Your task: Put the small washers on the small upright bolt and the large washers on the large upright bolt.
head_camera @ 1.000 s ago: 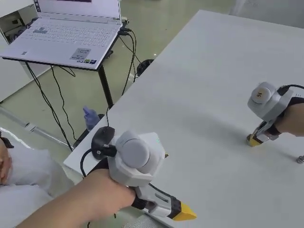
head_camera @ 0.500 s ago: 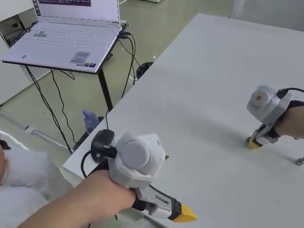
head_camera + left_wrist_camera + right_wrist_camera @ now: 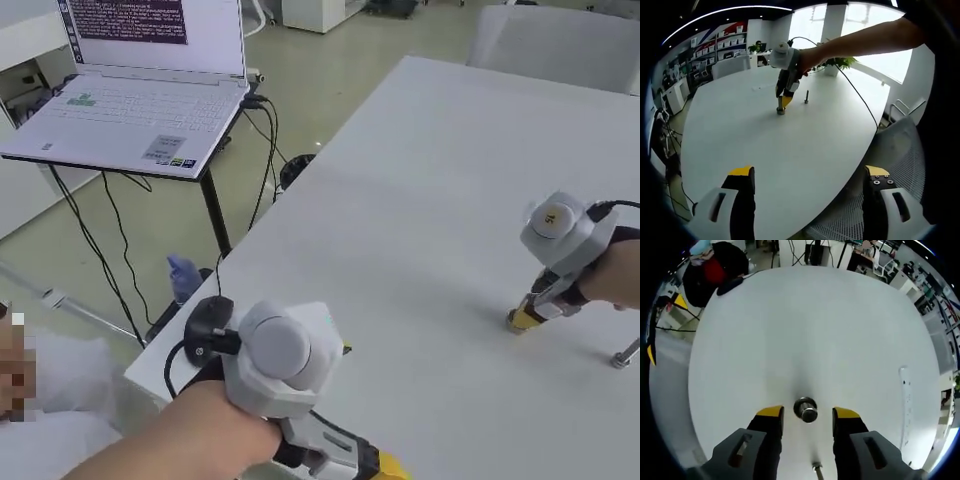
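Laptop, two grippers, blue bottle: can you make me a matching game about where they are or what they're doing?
Things:
1 laptop
2 left gripper
3 right gripper
4 blue bottle

Places or states:
A on the floor
B open, jaws either side of a bolt
C on a stand beside the table, screen lit
D open, nothing between its jaws

Pairs: 1-C; 2-D; 3-B; 4-A
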